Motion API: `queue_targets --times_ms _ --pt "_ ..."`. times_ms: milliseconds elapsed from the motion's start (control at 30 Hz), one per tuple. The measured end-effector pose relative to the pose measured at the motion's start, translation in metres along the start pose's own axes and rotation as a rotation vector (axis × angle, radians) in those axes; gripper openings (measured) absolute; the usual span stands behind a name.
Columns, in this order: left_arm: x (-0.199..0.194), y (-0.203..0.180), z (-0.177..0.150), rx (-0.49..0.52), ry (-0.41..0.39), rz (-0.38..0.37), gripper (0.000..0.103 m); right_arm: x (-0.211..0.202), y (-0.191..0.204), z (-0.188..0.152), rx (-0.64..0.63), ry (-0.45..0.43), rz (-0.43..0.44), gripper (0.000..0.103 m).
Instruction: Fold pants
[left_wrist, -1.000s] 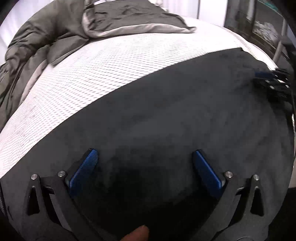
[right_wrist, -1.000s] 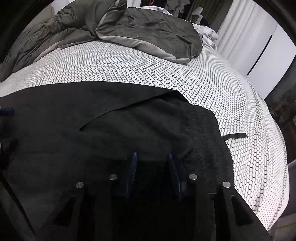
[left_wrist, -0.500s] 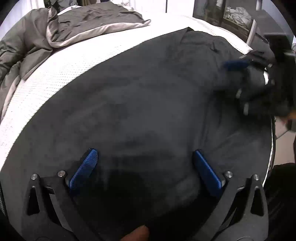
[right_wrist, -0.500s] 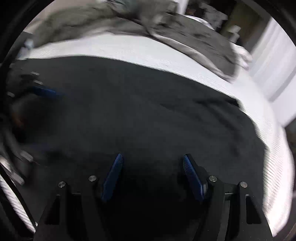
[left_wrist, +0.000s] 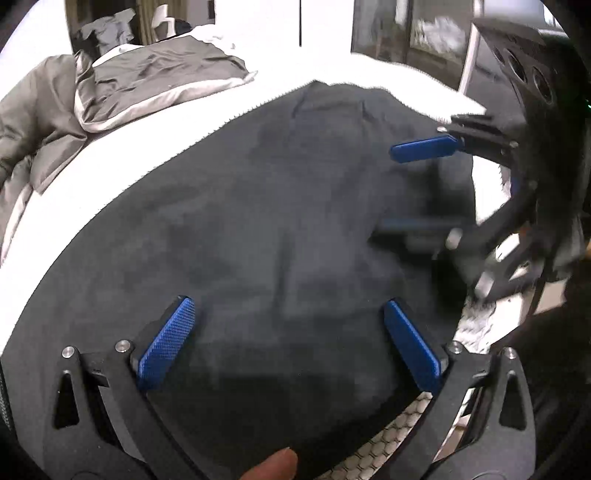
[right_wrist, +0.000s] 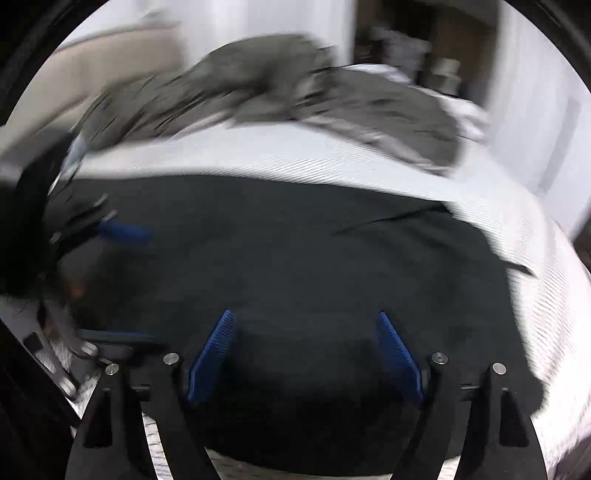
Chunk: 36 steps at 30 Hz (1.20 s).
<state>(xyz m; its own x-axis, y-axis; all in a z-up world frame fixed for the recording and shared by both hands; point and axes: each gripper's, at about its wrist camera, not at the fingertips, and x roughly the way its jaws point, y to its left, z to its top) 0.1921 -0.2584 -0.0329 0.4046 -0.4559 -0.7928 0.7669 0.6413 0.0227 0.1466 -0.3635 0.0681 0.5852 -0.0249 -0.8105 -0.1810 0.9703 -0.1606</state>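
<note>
Black pants (left_wrist: 258, 229) lie spread flat on a white honeycomb-patterned bed sheet (left_wrist: 384, 443). My left gripper (left_wrist: 288, 302) hovers just over the near part of the cloth, open, with nothing pinched between its blue pads. My right gripper (right_wrist: 306, 314) is above the pants (right_wrist: 295, 251) too; its jaws are opening and only flat cloth lies under the gap. Each gripper shows in the other's view: the right gripper (left_wrist: 406, 184) at the right edge, the left gripper (right_wrist: 140, 284) blurred at the left edge.
A rumpled grey duvet (left_wrist: 122, 85) is heaped at the far side of the bed (right_wrist: 332, 103). The bed's edge runs close on the right (left_wrist: 480, 321). White walls and dark furniture (left_wrist: 517, 55) stand beyond. A person's fingertip (left_wrist: 273, 465) shows at the bottom.
The right gripper's jaws have spread from narrow to wide. Both views have swung across the pants, and each gripper has come into the other's view, nearer than before.
</note>
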Motion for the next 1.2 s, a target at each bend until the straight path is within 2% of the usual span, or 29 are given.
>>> queue_targets --times_ms 33,100,200,267,300,367,400,467,533,633,700,733,767,800,867,933,1033,1133,1200 --pt "0.006 -0.001 0.000 0.002 0.014 0.017 0.102 0.005 0.012 -0.003 -0.039 0.032 -0.015 0.080" --pt "0.015 0.003 -0.002 -0.025 0.032 0.022 0.103 0.021 0.010 -0.015 -0.091 0.114 -0.082 0.080" --pt "0.015 0.007 -0.004 -0.034 0.021 0.015 0.103 0.011 -0.034 -0.024 0.035 0.126 -0.181 0.080" --pt "0.014 0.004 -0.006 -0.028 0.019 0.020 0.103 -0.001 -0.071 -0.040 0.130 0.134 -0.355 0.080" --pt "0.014 0.002 -0.008 -0.026 0.020 0.024 0.103 -0.005 -0.090 -0.049 0.195 0.143 -0.398 0.080" --pt "0.013 0.001 -0.008 -0.021 0.019 0.031 0.103 -0.014 -0.107 -0.061 0.284 0.119 -0.342 0.080" --pt "0.012 0.002 -0.008 -0.018 0.016 0.034 0.103 -0.019 -0.106 -0.061 0.289 0.105 -0.342 0.080" --pt "0.008 0.002 -0.006 -0.014 0.006 0.039 0.103 -0.032 -0.092 -0.054 0.262 0.044 -0.349 0.080" --pt "0.011 0.005 -0.003 -0.016 0.010 0.038 0.103 -0.046 -0.074 -0.047 0.248 -0.017 -0.319 0.080" --pt "0.015 0.004 -0.003 -0.026 0.021 0.031 0.103 -0.038 -0.064 -0.029 0.237 -0.035 -0.259 0.080" --pt "0.015 0.004 -0.004 -0.026 0.019 0.027 0.103 -0.013 -0.065 -0.023 0.195 0.052 -0.284 0.069" --pt "0.015 0.005 -0.004 -0.028 0.019 0.024 0.103 0.005 -0.075 -0.023 0.178 0.111 -0.330 0.046" --pt "0.014 0.006 -0.006 -0.028 0.018 0.019 0.103 0.018 -0.091 -0.023 0.176 0.154 -0.381 0.031" --pt "0.014 0.007 -0.006 -0.030 0.018 0.013 0.103 0.021 -0.095 -0.026 0.190 0.172 -0.410 0.034" --pt "0.015 0.009 -0.006 -0.034 0.022 0.006 0.103 0.013 -0.112 -0.031 0.270 0.137 -0.377 0.035" --pt "0.014 0.009 -0.005 -0.032 0.026 0.007 0.103 0.002 -0.113 -0.032 0.271 0.123 -0.403 0.035" --pt "0.003 0.015 0.003 -0.028 -0.005 -0.009 0.103 -0.018 -0.105 -0.026 0.294 0.068 -0.370 0.036" --pt "-0.002 0.047 0.024 -0.111 -0.061 -0.014 0.103 -0.027 -0.113 -0.018 0.311 0.026 -0.334 0.036" --pt "0.010 0.075 0.037 -0.188 -0.053 0.053 0.103 -0.016 -0.118 -0.007 0.312 0.031 -0.332 0.036"
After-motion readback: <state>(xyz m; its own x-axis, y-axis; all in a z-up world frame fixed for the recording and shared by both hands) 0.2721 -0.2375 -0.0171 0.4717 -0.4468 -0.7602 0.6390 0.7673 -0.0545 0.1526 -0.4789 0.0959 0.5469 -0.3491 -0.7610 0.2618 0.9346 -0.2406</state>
